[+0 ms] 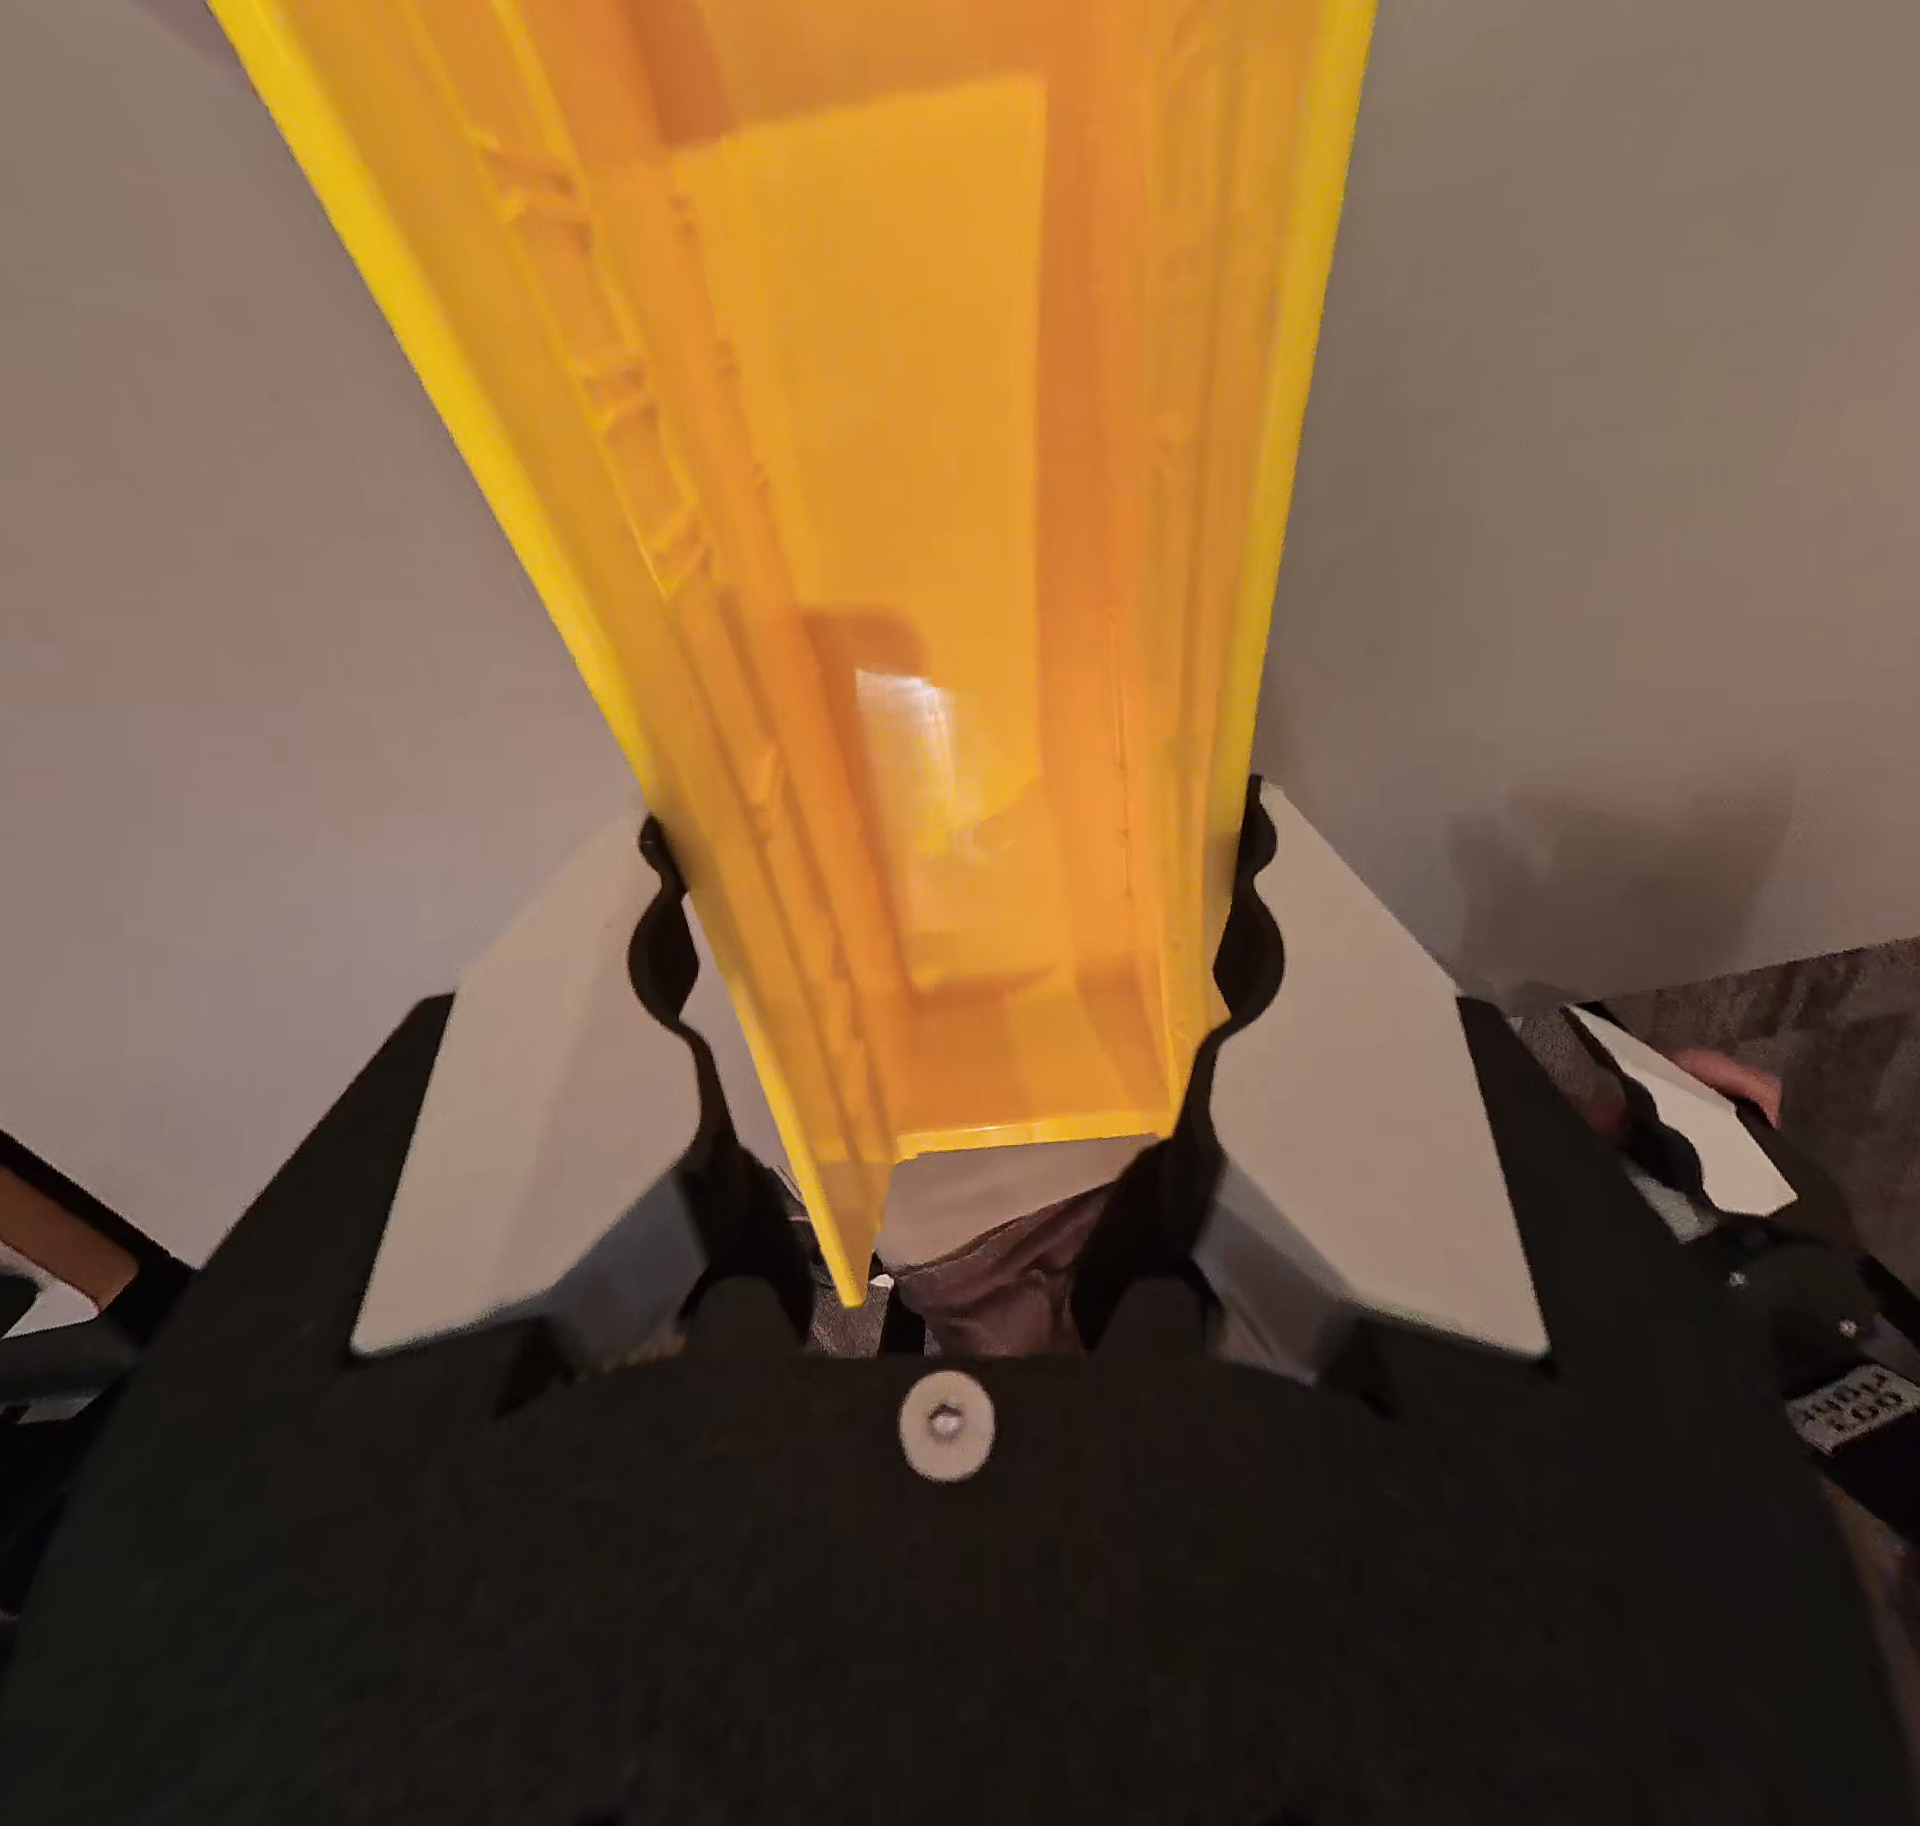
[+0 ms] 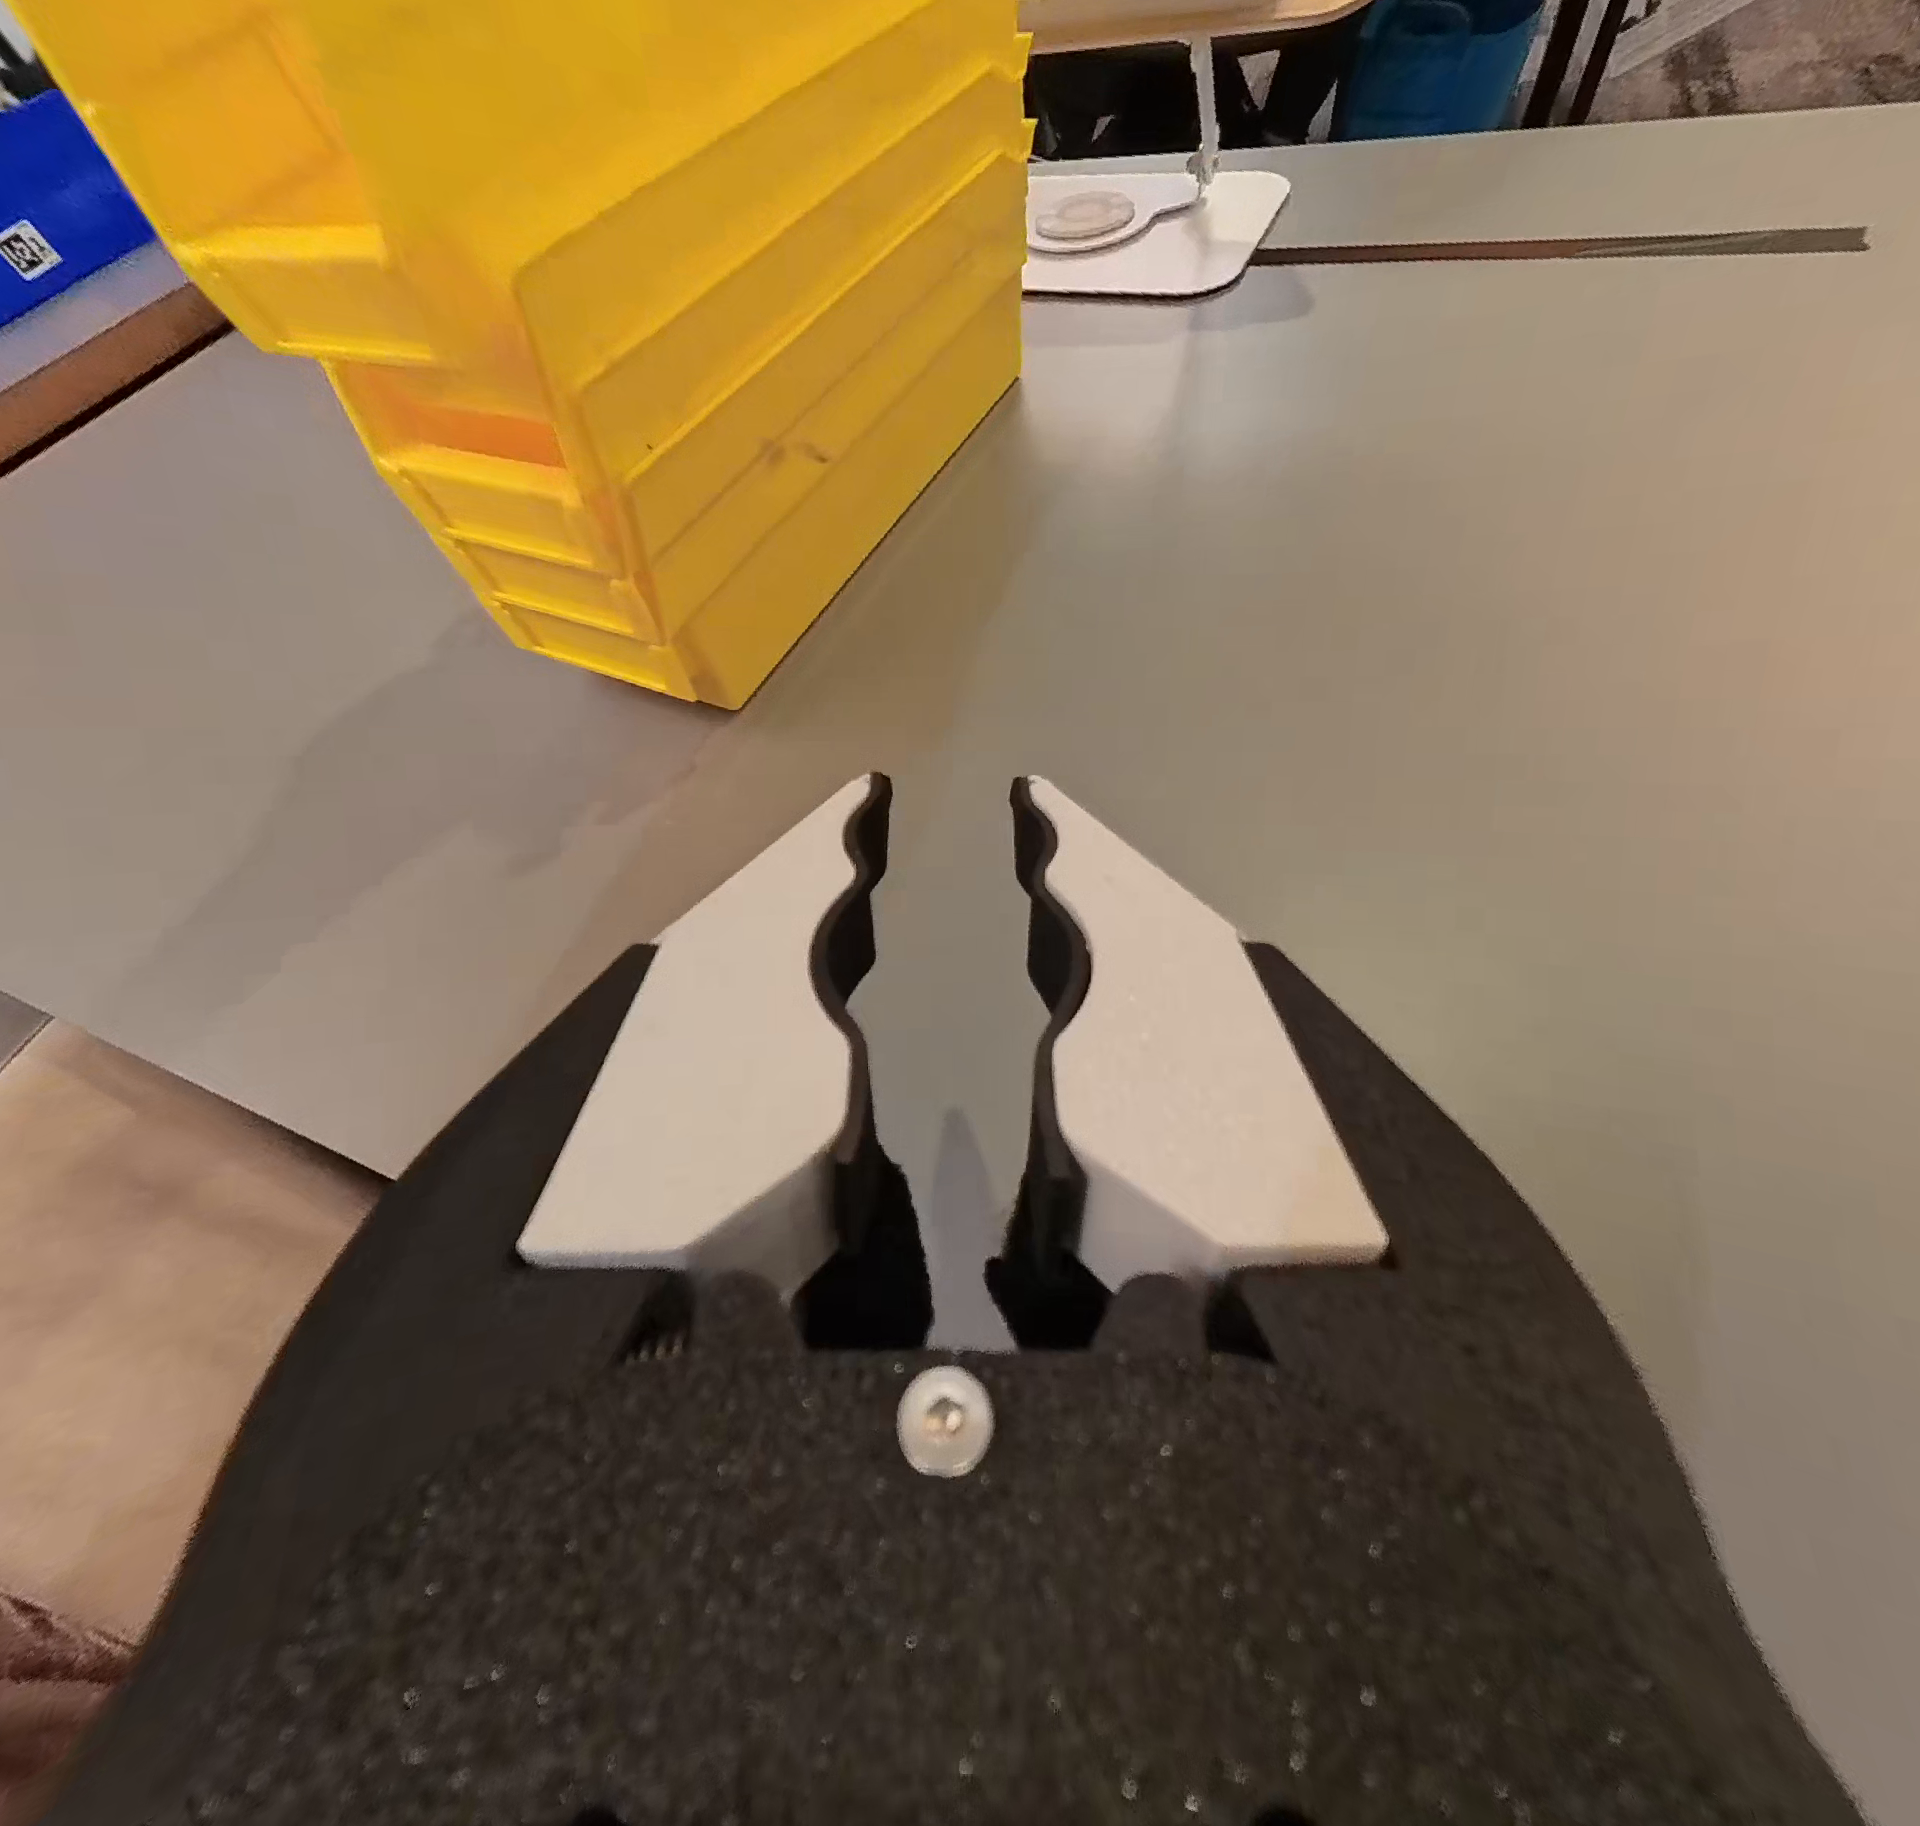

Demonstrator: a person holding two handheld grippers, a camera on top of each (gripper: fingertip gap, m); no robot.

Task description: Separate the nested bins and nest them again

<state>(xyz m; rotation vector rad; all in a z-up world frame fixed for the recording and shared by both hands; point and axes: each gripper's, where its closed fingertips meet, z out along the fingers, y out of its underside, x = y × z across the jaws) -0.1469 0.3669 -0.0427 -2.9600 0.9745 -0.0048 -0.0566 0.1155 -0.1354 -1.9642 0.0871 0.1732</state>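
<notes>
The left gripper [image 1: 951, 955] has its jaws clamped on a yellow bin [image 1: 883, 529]. The bin fills the space between them, and both jaws press on its sides. Its long side runs straight ahead, away from the jaws, so the gripper holds it by the near end. The grey worktop [image 1: 260, 529] shows on both sides of the bin. I cannot tell from this view whether the bin sits on the worktop or is lifted off it.

The right gripper [image 2: 951, 810] holds nothing — its jaws are a little apart, with bare grey worktop [image 2: 1455, 633] showing between them. Ahead of it and to its left is a stack of yellow bins [image 2: 748, 426], one inside the next. The top bin [image 2: 499, 114] looks lifted or tipped up from the ones under it, and it may well be the bin the left gripper holds. The long sides of the stack run slantwise from the near corner back toward the far right. Behind the stack lies a flat white stand [image 2: 1153, 228].

I think this is the pulling-apart step. The empty right gripper is near the stack, so it could reach ahead and left to hold the lower bins down while the top one comes free.
</notes>
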